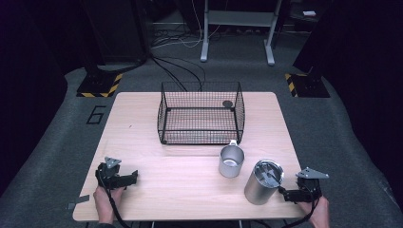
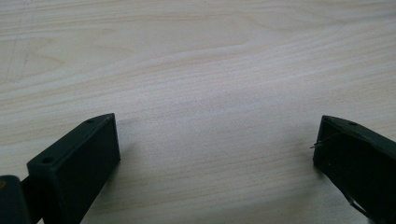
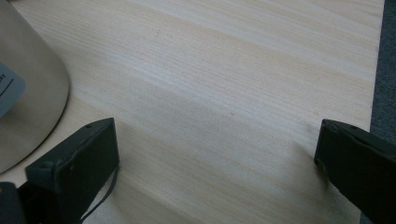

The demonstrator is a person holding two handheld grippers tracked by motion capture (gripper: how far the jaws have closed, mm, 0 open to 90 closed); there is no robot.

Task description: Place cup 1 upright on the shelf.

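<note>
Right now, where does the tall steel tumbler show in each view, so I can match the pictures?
High view: the tall steel tumbler stands near the front right of the table, just left of the right gripper and right of the steel mug.
Left gripper view: not in it; bare wood lies between open jaws.
Right gripper view: its curved wall fills the left edge.
Shared landmark: the pale wood tabletop.

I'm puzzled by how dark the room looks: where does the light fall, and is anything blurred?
High view: a bright pool on the table, dark surroundings. Right gripper view: the steel tumbler is close and soft. Left gripper view: sharp wood grain, soft jaw shadows.
</note>
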